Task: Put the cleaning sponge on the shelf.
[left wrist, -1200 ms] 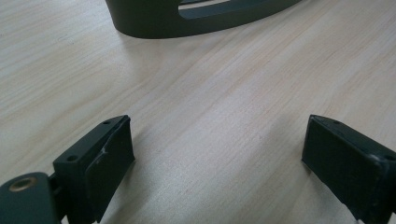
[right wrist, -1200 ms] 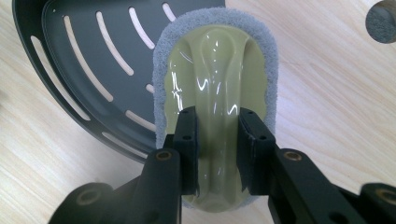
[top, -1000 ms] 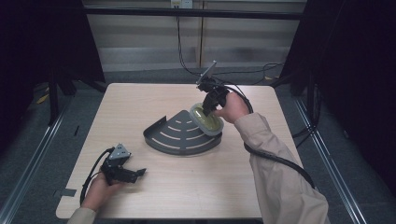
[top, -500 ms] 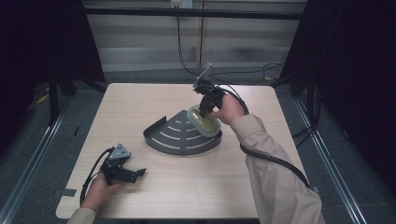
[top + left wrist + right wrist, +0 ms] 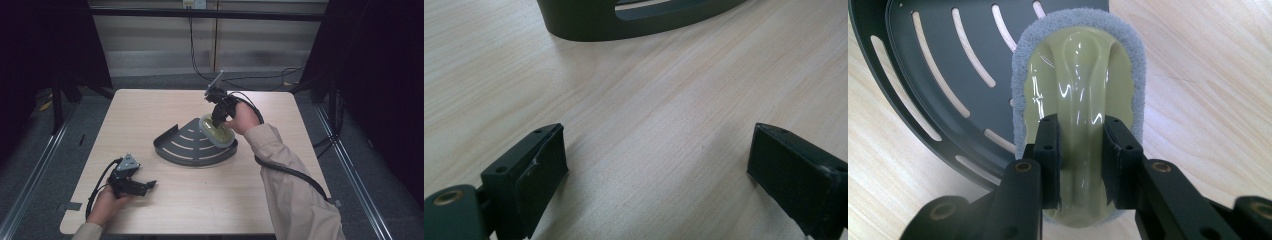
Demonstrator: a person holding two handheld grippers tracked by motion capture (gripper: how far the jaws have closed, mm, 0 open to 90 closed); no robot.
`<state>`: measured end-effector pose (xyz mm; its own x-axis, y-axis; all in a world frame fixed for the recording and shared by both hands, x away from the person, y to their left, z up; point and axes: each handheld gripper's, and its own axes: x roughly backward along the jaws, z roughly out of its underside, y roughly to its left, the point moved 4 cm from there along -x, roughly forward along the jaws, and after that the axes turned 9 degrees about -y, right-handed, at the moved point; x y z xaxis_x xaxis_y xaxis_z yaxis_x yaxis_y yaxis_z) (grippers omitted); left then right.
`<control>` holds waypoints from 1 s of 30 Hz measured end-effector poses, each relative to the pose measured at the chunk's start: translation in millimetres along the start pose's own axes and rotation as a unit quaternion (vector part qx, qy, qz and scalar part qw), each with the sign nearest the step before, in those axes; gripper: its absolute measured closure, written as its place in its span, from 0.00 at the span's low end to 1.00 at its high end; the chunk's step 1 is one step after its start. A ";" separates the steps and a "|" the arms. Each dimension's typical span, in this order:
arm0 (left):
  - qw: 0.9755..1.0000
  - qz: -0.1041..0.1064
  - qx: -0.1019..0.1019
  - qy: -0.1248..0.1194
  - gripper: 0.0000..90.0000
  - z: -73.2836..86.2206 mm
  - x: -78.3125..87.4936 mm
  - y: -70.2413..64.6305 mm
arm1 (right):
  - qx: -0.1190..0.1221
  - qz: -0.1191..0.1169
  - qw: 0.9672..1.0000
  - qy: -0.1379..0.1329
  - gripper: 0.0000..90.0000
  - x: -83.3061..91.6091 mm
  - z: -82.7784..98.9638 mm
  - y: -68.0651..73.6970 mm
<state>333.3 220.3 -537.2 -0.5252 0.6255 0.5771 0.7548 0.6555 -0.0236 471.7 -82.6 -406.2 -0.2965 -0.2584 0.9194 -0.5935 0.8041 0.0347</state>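
A dark grey fan-shaped slotted tray (image 5: 185,145) (image 5: 933,60) lies at the table's middle. Over its right side hangs a scrubber (image 5: 217,132) (image 5: 1078,65) with a yellow-green plastic grip and a grey pad edge. My right gripper (image 5: 218,117) (image 5: 1081,165) is shut on the grip's raised ridge, holding the scrubber partly over the tray's rim. My left gripper (image 5: 145,186) (image 5: 656,170) rests low at the table's front left, jaws wide open over bare wood with nothing between them. The tray's rim (image 5: 624,20) lies ahead of it.
The light wooden table (image 5: 150,110) has bare room on all sides of the tray. Black cables (image 5: 295,175) trail from each gripper. Dark curtains and metal rails flank the table; its front edge lies close to the left hand.
The right gripper has carried the scrubber slightly toward the back and left over the tray. The left gripper has stayed still and open.
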 end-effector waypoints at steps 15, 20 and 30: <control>1.000 0.000 -0.001 0.000 0.09 0.0 0.1 0.1 | -0.001 -0.002 1.000 0.002 0.80 -7.5 2.0 -1.1; 1.000 0.000 0.000 0.000 0.09 0.0 0.1 0.1 | -0.001 -0.004 1.000 0.006 0.80 -12.8 3.9 -2.7; 1.000 0.000 0.000 0.000 0.09 0.0 0.0 0.1 | 0.003 -0.011 1.000 0.014 0.80 -20.6 4.9 0.1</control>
<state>333.4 220.4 -537.2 -0.5251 0.6258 0.5768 0.7552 0.6551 -0.0232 474.1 -79.8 -427.1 -0.2611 -0.2612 0.9293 -0.6045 0.7948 0.0535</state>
